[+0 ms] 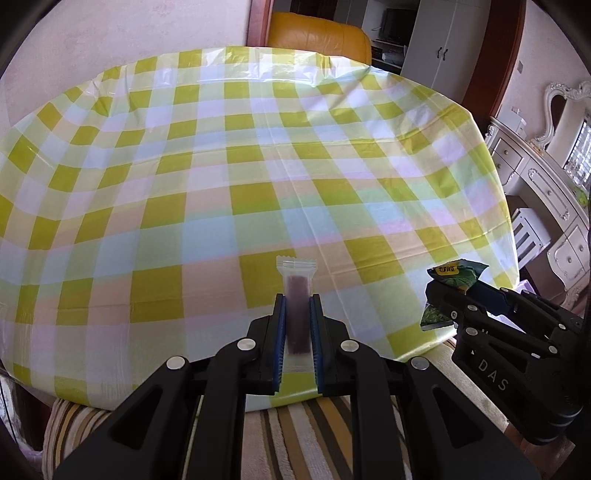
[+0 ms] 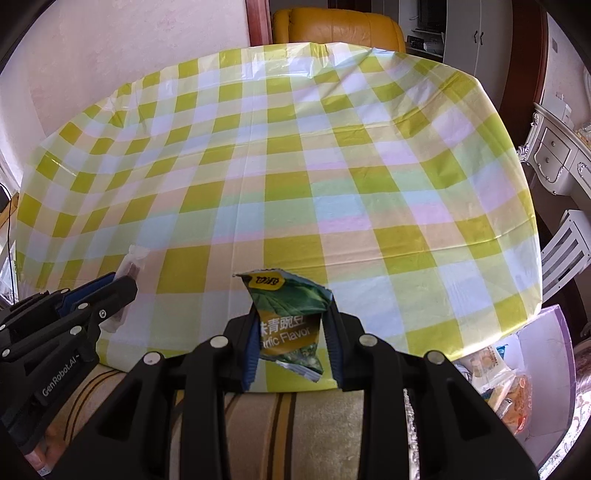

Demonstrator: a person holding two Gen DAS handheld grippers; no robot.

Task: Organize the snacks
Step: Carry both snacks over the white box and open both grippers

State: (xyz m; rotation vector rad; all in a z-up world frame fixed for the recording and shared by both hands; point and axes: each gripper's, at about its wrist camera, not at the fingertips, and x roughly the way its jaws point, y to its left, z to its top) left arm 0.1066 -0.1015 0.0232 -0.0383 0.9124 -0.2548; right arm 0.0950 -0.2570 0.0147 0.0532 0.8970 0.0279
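My left gripper (image 1: 298, 301) is shut on a clear wrapper with a dark brown snack bar (image 1: 297, 306) inside, standing upright between the blue pads over the near edge of the checked tablecloth (image 1: 258, 166). My right gripper (image 2: 291, 314) is shut on a green packet of garlic-flavour peas (image 2: 291, 321), crumpled between its pads. In the left wrist view the right gripper (image 1: 448, 291) shows at the right with the green packet (image 1: 456, 275). The right wrist view has the left gripper (image 2: 122, 282) at the left with the clear wrapper (image 2: 131, 266).
The table under the yellow-green checked cloth (image 2: 295, 166) fills both views. A striped cushion (image 1: 295, 424) lies below the table's near edge. A box with several snack packs (image 2: 506, 380) sits at lower right. A tan leather chair (image 1: 317, 35) stands beyond the far edge, white drawers (image 1: 546, 192) to the right.
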